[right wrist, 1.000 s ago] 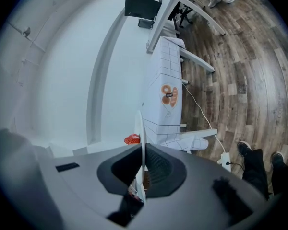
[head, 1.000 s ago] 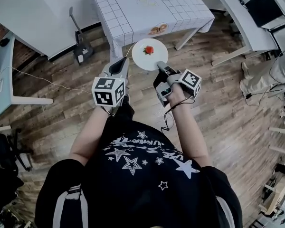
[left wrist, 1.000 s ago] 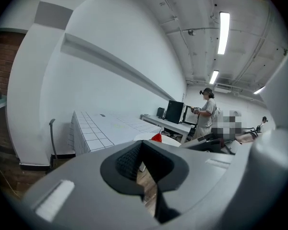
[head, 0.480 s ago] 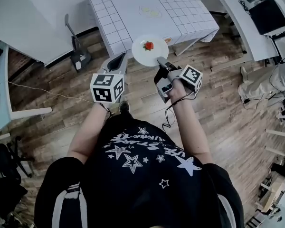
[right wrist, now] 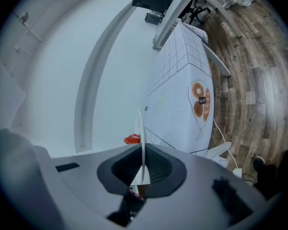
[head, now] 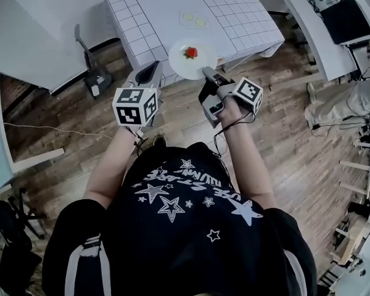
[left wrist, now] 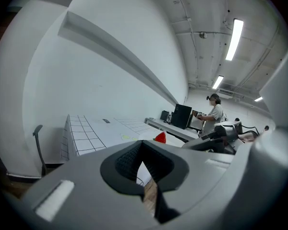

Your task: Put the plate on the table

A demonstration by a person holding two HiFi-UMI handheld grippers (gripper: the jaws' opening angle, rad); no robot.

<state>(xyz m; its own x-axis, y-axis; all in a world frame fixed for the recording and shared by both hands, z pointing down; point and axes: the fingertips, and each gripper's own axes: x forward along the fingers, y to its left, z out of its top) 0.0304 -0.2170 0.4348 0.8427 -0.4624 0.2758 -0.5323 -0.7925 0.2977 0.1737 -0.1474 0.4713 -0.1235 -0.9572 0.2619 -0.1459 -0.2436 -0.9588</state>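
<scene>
A white plate (head: 191,60) carries a small red strawberry-like piece (head: 190,53). It hangs level in the air over the front edge of the white grid-cloth table (head: 166,11). My right gripper (head: 208,74) is shut on the plate's near rim; in the right gripper view the plate (right wrist: 141,143) stands edge-on between the pads, with the red piece (right wrist: 132,139) beside it. My left gripper (head: 153,71) hovers just left of the plate, apart from it, jaws together with nothing in them. From there the red piece (left wrist: 160,137) shows past the jaws.
Two pale green rounds (head: 193,18) lie mid-table, and a donut print (right wrist: 200,99) marks the cloth's hanging side. A black stand (head: 91,73) sits on the wooden floor to the table's left. Desks with a monitor (head: 345,11) and a person (head: 351,100) are at the right.
Both grippers and the plate have moved forward toward the table. The plate was over the floor short of the table and now overlaps its front edge.
</scene>
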